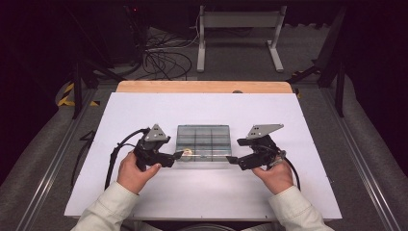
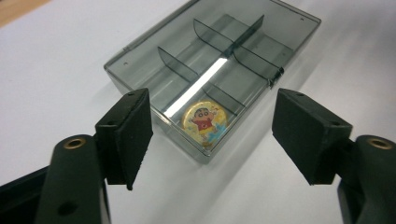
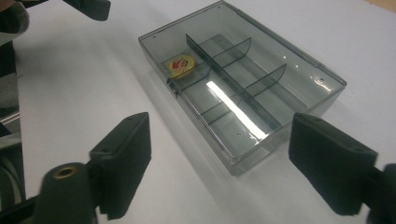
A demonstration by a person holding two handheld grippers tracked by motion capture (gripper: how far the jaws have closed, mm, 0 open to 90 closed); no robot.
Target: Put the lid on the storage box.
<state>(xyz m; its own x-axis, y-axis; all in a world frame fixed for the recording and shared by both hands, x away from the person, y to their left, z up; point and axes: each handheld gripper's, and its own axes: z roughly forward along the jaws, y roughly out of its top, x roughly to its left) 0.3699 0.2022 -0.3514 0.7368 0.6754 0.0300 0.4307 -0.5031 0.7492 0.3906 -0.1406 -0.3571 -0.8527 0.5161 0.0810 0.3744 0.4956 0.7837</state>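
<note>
A smoked-grey transparent compartment box (image 1: pixel 203 140) lies flat, lid shut, near the middle of a white table surface (image 1: pixel 144 110), its long side running across the table in the high view; thin dividers split the interior into several compartments. A round yellow badge (image 2: pixel 204 120) with a cartoon figure in a red top lies flat in the corner compartment at the box's near left end, the end closest to the left gripper. The left gripper (image 1: pixel 179 155), held in the person's left hand (image 1: pixel 134 173), points toward that left end of the box; in the left gripper view its two black jaws stand wide apart, one to each side of the box corner, with nothing pressed between them and no contact with the box visible. The right gripper (image 1: pixel 231 160), held in the right hand (image 1: pixel 275 175), points at the box's right end from the other side; in the right gripper view its jaws likewise stand wide apart, with the near corner of the box between them but apart from both pads. Both grippers sit low over the white surface, just beside the box ends. A strip of bare wood (image 1: pixel 202 87) edges the far side of the table. Beyond it, black cables (image 1: pixel 163 60) lie on the floor beside a grey metal stand (image 1: pixel 239 29).
</note>
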